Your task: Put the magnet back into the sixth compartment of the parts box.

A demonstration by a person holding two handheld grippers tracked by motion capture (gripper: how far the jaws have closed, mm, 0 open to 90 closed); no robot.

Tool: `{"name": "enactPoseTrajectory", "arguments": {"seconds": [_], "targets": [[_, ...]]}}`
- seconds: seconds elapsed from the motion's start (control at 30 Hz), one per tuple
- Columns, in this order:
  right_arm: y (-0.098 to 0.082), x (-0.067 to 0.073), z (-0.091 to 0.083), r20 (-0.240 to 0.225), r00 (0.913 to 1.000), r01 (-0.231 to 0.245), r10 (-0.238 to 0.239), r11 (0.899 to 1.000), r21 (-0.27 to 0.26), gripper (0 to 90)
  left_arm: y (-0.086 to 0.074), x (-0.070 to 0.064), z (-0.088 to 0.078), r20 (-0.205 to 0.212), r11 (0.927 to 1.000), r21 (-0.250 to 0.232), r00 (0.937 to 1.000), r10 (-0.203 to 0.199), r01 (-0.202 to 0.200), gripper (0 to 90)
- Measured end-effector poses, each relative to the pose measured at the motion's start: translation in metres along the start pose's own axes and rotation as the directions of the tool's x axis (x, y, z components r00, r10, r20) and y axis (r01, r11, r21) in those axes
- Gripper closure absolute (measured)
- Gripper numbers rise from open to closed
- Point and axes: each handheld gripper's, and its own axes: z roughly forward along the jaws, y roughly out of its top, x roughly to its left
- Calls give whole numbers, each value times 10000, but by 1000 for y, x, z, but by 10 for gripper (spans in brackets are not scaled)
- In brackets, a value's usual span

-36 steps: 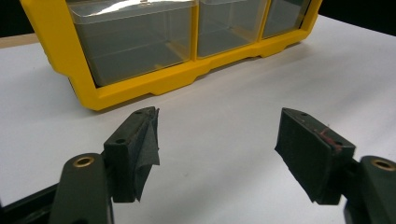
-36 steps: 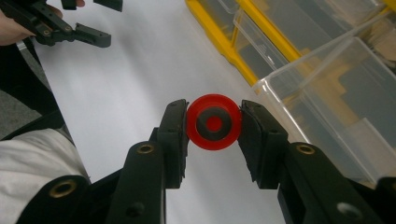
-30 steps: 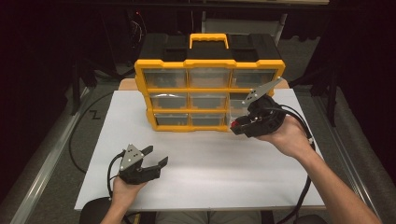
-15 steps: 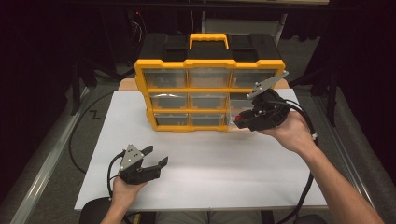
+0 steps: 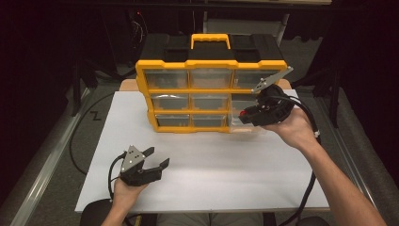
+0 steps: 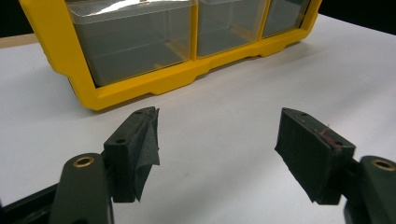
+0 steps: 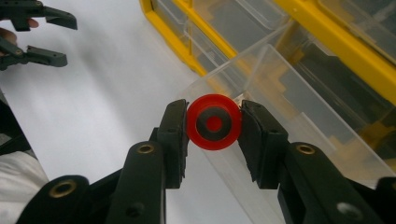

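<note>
Red plastic ring, round with a dark core, sits clamped between the two black pads of the right gripper, one pad on each side of its rim. Just beyond the fingertips lies the open mouth of a clear plastic drawer pulled out from the bottom right bay of the yellow-framed organiser cabinet; the ring hangs over the drawer's near edge. Judged by its look, the ring is light, stiff and smooth-sided, so it may slip or twist; a hold across its widest part, as here, seems soundest. The drawer's thin wall looks easy to nudge. Farther off, the left gripper rests low over the white sheet covering the table, well apart from the cabinet, its jaws spread wide with nothing between the pads.
</note>
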Motion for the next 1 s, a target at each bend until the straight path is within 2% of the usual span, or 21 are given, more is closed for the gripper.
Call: {"name": "enactPoseTrajectory", "arguments": {"seconds": [0.43,0.47,1.0], "targets": [[3,-11,4,294,9987,-417,413,9991,114,650,0,0,0,8,10000,-14,10000,-23,23,296],[3,-12,5,318,9980,-554,550,9984,105,650,0,0,0,8,10000,-14,10000,-23,23,296],[4,-20,14,648,9951,-778,749,9960,438,640,0,0,0,19,10000,-15,10000,-2,2,296]]}}
